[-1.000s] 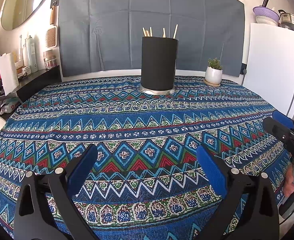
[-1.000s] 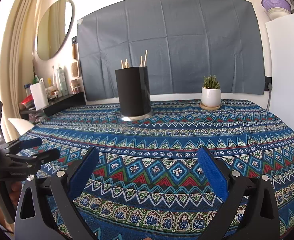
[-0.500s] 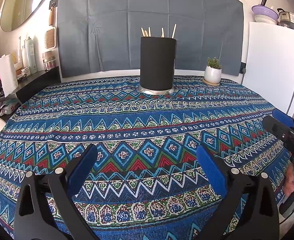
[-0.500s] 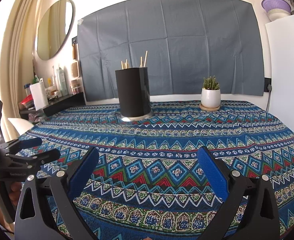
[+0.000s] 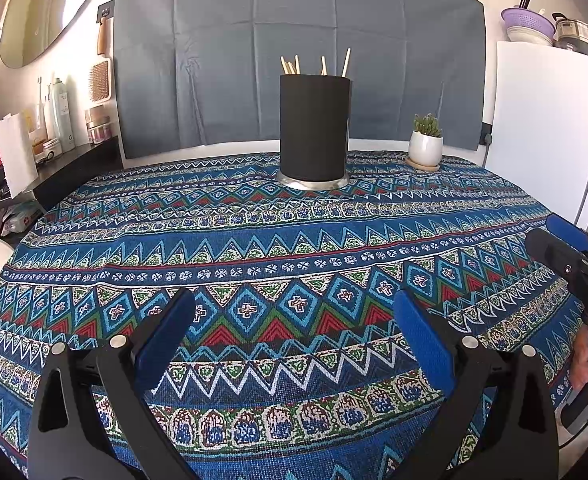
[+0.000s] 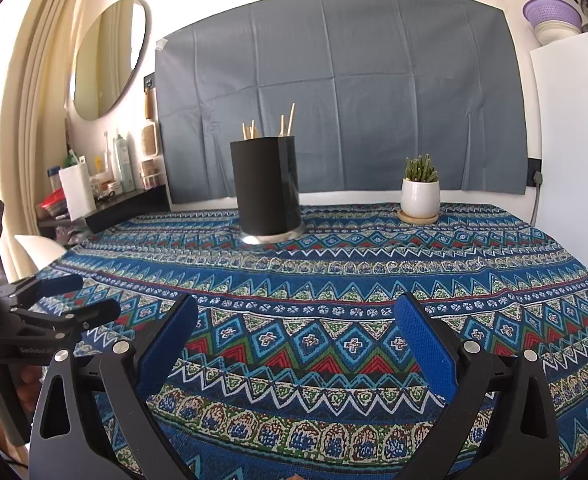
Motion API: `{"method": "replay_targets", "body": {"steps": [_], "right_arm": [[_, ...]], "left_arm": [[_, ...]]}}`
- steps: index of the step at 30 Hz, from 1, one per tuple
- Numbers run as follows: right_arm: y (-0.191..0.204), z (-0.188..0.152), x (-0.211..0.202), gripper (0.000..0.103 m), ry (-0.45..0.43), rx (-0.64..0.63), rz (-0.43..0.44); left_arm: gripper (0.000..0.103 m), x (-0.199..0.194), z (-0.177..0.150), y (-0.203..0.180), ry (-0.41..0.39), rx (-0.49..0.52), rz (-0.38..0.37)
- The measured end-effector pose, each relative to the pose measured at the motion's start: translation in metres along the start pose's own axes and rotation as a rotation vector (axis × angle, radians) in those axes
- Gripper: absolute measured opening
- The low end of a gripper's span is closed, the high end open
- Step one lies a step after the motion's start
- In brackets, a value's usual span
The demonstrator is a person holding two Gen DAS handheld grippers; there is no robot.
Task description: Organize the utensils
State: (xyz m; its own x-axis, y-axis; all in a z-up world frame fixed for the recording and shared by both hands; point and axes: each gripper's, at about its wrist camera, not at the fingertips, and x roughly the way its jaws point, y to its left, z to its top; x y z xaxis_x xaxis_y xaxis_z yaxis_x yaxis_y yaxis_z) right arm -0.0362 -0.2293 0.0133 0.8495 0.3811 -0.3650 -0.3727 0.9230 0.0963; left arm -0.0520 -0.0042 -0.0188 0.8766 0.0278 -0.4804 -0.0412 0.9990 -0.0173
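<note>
A tall black utensil holder (image 5: pixel 314 128) (image 6: pixel 267 188) on a shiny metal base stands at the far middle of the table. Several wooden stick tips (image 5: pixel 296 65) (image 6: pixel 286 122) poke out of its top. My left gripper (image 5: pixel 294 328) hovers low over the near part of the table, open and holding nothing. My right gripper (image 6: pixel 294 330) is likewise open and holds nothing. In the right wrist view the left gripper (image 6: pixel 74 294) shows at the left edge. The left wrist view catches the right gripper (image 5: pixel 561 236) at its right edge. No loose utensils lie on the cloth.
A blue patterned tablecloth (image 5: pixel 294 248) covers the table. A small cactus in a white pot (image 5: pixel 425 146) (image 6: pixel 419 194) stands at the far right. A white fridge (image 5: pixel 545 128) is to the right, and a dark shelf with bottles (image 5: pixel 54 120) to the left.
Both views have shifted only slightly; the holder sits a touch lower in the left wrist view. Both grippers stay open.
</note>
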Motion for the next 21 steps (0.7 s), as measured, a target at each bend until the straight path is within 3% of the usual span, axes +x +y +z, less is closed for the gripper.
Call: {"method": "replay_targets", "body": {"steps": [21], "right_arm": [[0.0000, 0.0000, 0.0016, 0.095, 0.007, -0.004, 0.001]], "left_arm": [[0.097, 0.0011, 0.0004, -0.0017, 0.006, 0.007, -0.002]]}}
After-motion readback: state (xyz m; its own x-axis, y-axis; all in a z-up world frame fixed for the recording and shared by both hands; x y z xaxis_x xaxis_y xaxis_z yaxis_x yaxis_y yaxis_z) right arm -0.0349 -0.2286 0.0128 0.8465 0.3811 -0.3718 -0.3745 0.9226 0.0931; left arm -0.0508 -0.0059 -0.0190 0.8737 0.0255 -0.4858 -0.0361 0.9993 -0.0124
